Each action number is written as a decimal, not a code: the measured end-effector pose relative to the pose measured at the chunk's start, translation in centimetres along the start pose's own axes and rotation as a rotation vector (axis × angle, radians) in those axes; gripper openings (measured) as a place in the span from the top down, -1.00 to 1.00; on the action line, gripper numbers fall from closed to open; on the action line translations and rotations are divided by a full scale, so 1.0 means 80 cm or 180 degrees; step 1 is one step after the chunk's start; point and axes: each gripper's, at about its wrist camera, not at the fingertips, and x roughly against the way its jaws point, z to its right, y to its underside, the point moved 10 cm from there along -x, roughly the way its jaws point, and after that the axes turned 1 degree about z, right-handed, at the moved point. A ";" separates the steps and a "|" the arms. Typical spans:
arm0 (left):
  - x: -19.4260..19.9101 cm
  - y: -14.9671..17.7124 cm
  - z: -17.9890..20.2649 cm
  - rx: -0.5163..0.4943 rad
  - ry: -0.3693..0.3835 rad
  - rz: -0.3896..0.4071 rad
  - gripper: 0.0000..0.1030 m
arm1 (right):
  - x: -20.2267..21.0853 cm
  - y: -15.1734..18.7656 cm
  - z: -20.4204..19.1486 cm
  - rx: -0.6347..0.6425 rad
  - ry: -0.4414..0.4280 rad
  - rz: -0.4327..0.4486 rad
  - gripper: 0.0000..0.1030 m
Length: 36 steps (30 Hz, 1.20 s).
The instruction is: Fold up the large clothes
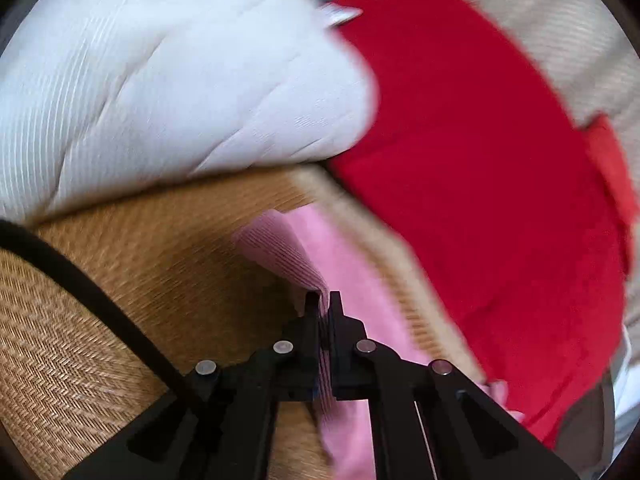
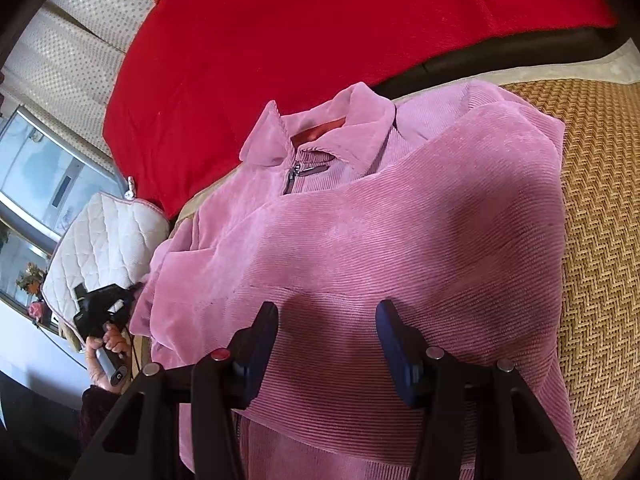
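On a woven straw mat [image 2: 600, 240] lies a pink corduroy jacket [image 2: 360, 240], front side up, with one side folded over across its chest. Nearest in the right wrist view, the right gripper [image 2: 328, 320] hovers just above the jacket's lower half, its two dark blue fingers [image 2: 394, 344] standing apart with only flat fabric below them and nothing pinched between. Beyond them the jacket's collar [image 2: 320, 128] spreads open, with a metal zipper pull [image 2: 296, 170] just under it. At the jacket's left edge, a person's hand [image 2: 106, 344] grips the handle of the left gripper [image 2: 108, 308], which meets the cloth there. In the left wrist view, the left gripper [image 1: 322, 300] is clamped tight on a raised fold of the pink jacket [image 1: 288, 248], the ribbed cloth standing up between its black fingers [image 1: 310, 308]. A black cable [image 1: 80, 280] crosses the mat [image 1: 120, 320] on the left. Farther back, a red blanket [image 2: 320, 32] lies past the mat's pale border, and a white quilted cushion [image 2: 108, 248] sits beside it, large and blurred in the left view [image 1: 160, 80].
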 end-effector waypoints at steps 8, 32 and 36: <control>0.087 0.026 0.192 -0.1094 0.0727 0.0473 0.95 | 0.021 0.000 -0.004 -0.0094 -0.0112 0.0141 -0.07; 0.075 0.230 0.331 -0.2408 0.1269 -0.0468 -0.58 | 0.074 -0.042 0.047 -0.0749 -0.0332 0.0588 -0.35; 0.007 0.205 0.245 -0.2236 0.0473 -0.0645 -0.57 | 0.054 -0.040 0.038 -0.0601 -0.0129 0.0537 -0.35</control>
